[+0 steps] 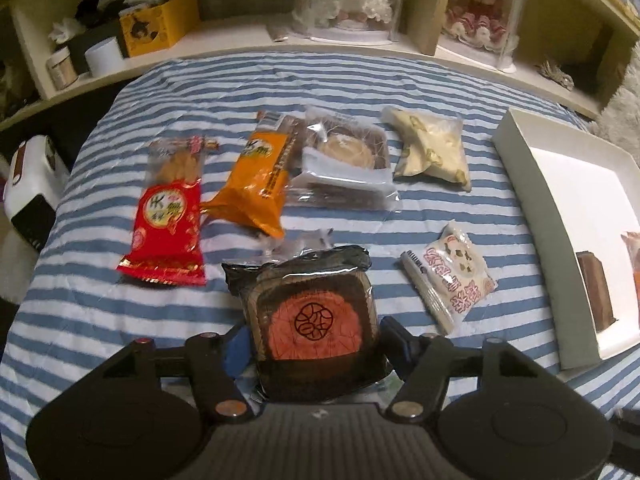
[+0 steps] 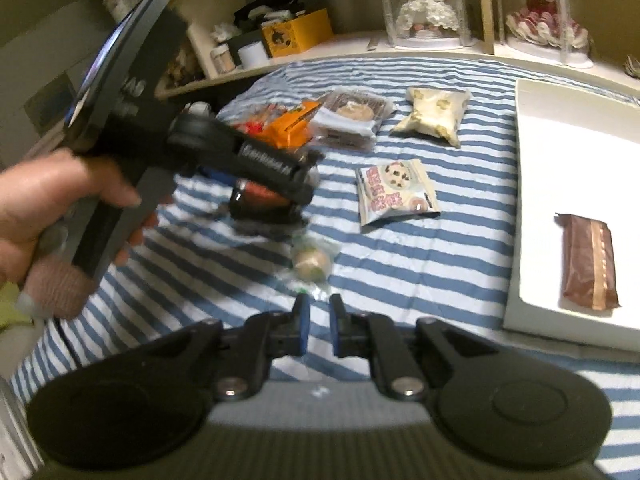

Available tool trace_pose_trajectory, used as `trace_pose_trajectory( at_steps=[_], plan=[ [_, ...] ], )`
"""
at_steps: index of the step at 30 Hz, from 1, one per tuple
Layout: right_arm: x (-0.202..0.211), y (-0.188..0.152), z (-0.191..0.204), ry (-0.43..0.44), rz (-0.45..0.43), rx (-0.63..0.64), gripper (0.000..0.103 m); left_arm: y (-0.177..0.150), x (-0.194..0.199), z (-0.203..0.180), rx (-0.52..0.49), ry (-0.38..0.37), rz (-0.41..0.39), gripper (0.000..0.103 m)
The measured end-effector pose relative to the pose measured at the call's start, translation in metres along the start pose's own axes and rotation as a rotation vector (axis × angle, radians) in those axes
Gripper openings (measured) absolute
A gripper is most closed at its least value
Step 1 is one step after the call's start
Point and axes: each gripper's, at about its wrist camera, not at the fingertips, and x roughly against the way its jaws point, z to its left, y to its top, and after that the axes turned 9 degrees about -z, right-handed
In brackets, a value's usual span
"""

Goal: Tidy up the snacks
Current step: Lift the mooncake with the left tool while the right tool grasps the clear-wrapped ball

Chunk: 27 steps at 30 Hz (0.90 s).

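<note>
- Mooncake packet (image 1: 318, 320), dark wrapper with an orange-red round seal, sits squarely between the fingers of the left gripper (image 1: 316, 344); both blue pads press its sides, so the jaws are closed on it, held wide by the packet.
- Right gripper (image 2: 318, 322) hovers over the striped bedspread (image 2: 420, 264) with its jaws nearly closed, a narrow gap between the pads and nothing in it.
- Just ahead of the right fingertips lies a small round pastry (image 2: 312, 266) in clear wrap, apart from the pads.
- White cookie packet (image 1: 454, 276) lies right of the held mooncake; red packet (image 1: 166, 222) and orange packet (image 1: 256, 178) lie to its left.
- White box (image 2: 560, 152) at the right holds a brown bar (image 2: 588, 262).
</note>
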Motion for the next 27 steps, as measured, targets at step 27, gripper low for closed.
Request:
trace_pose_trajectory(
  at_steps=[27],
  plan=[
    [-0.06, 0.002, -0.005, -0.013, 0.062, -0.09, 0.043, -0.029, 0.007, 0.008, 0.025, 0.099, 0.076, 0.071]
  ],
)
